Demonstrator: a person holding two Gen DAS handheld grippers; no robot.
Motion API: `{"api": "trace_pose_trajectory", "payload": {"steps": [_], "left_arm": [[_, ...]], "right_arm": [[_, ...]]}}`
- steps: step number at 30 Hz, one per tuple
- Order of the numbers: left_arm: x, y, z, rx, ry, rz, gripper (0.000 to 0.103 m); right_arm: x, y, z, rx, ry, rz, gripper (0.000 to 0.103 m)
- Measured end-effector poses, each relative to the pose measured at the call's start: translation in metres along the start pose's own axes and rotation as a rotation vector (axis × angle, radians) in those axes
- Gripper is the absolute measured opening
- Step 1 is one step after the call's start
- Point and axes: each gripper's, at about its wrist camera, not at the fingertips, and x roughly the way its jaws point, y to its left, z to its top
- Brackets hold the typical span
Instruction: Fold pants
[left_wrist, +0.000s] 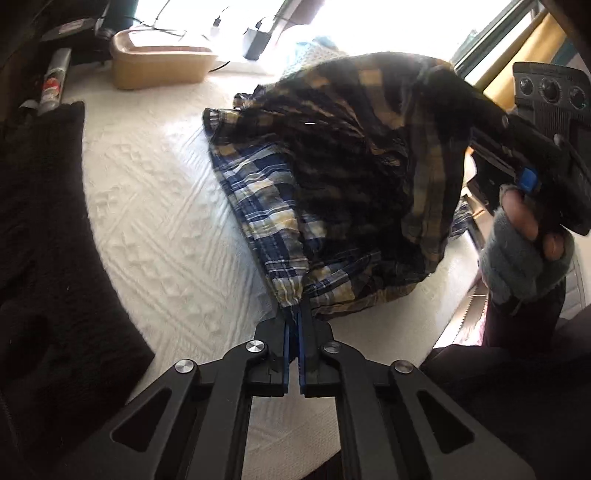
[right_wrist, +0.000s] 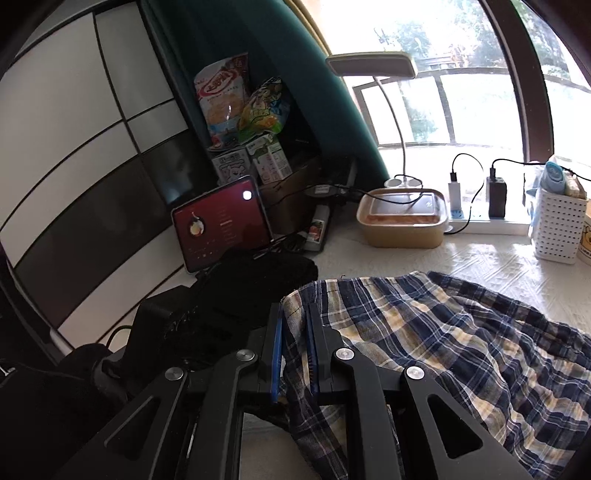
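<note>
Left gripper (left_wrist: 295, 314): clamped on a corner of the plaid pants (left_wrist: 332, 177), low over the white bedspread (left_wrist: 147, 221). Right gripper (right_wrist: 295, 314): closed on a raised fabric edge.

I see the pants (left_wrist: 280, 206) in a plaid of navy blue, white and mustard yellow; where they hang against the window light the checks go dark brown and gold. My left gripper (left_wrist: 294, 314) is black with blue pads, and my right gripper (right_wrist: 295, 306) is the same. The bedspread (left_wrist: 159, 206) is white with a raised diamond pattern. I see a tan basket (left_wrist: 147, 70), a black knitted garment (left_wrist: 44, 206), a grey-blue fingerless glove (left_wrist: 524, 258), and a tablet (right_wrist: 221, 225) glowing dark red.
</note>
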Motion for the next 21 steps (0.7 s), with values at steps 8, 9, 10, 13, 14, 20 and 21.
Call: {"api": "trace_pose_trajectory", "payload": {"steps": [8,9,10,13,14,20,21], "left_arm": [[-0.016,0.012,-0.006,-0.020,0.048,0.109,0.053],[-0.022,0.018,-0.007,-0.021,0.046,0.133,0.053],[-0.027,0.021,-0.006,-0.025,0.042,0.154,0.053],[-0.043,0.026,0.002,-0.032,0.009,0.202,0.053],[-0.045,0.026,0.009,-0.028,-0.004,0.229,0.053],[-0.042,0.021,0.058,0.026,-0.071,0.255,0.053],[-0.041,0.016,0.066,0.035,-0.075,0.250,0.053]], "right_arm": [[0.046,0.009,-0.038,0.030,0.151,0.033,0.012],[0.051,0.008,-0.043,0.045,0.165,0.039,0.012],[0.055,0.007,-0.048,0.055,0.179,0.045,0.012],[0.065,0.006,-0.061,0.069,0.210,0.063,0.012],[0.068,0.005,-0.065,0.075,0.217,0.070,0.012],[0.077,-0.003,-0.077,0.123,0.230,0.082,0.012],[0.071,-0.004,-0.076,0.116,0.210,0.077,0.013]]}}
